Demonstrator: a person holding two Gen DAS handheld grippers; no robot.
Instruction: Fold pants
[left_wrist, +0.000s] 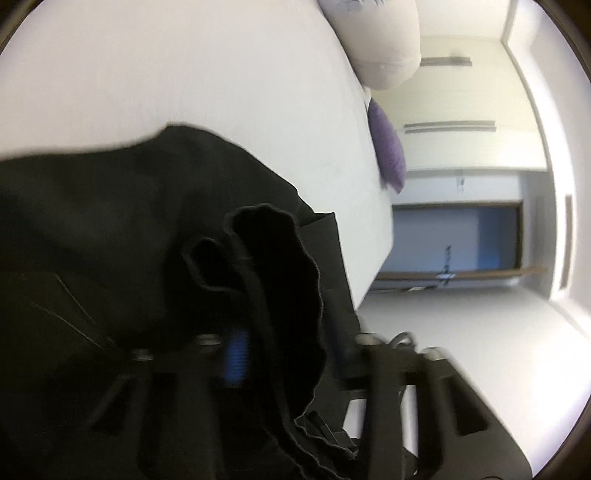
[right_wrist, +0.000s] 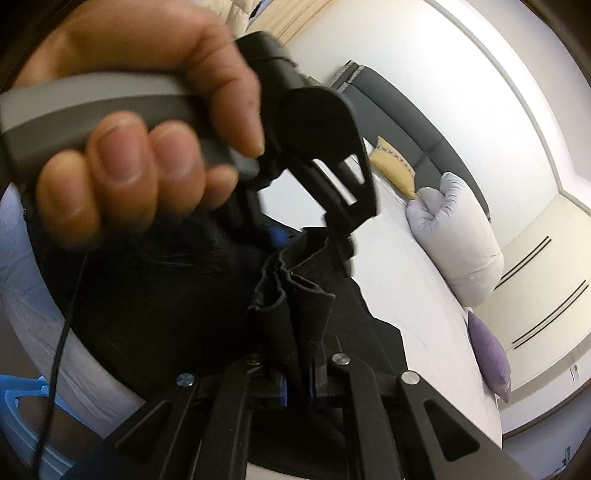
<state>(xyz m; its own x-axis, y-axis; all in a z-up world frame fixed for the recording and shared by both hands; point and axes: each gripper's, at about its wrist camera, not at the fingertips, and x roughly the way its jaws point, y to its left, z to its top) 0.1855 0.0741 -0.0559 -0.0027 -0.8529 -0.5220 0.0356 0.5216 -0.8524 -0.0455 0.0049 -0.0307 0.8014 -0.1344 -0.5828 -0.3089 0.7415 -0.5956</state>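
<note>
The black pants (left_wrist: 110, 221) hang and drape over the white bed (left_wrist: 184, 74). My left gripper (left_wrist: 284, 354) is shut on a bunched, ruffled edge of the pants, which rises between its fingers. In the right wrist view my right gripper (right_wrist: 297, 373) is shut on another gathered edge of the pants (right_wrist: 295, 295). The left gripper (right_wrist: 325, 221) shows there too, held by a hand (right_wrist: 129, 129), pinching the same cloth just above and beyond the right one. The two grips are close together.
A white rolled duvet (right_wrist: 458, 236), a yellow cushion (right_wrist: 395, 166) and a purple cushion (right_wrist: 487, 354) lie at the head of the bed. A dark headboard (right_wrist: 406, 114) and white wardrobe doors (left_wrist: 450, 122) stand behind. A blue plastic item (right_wrist: 22, 398) sits low left.
</note>
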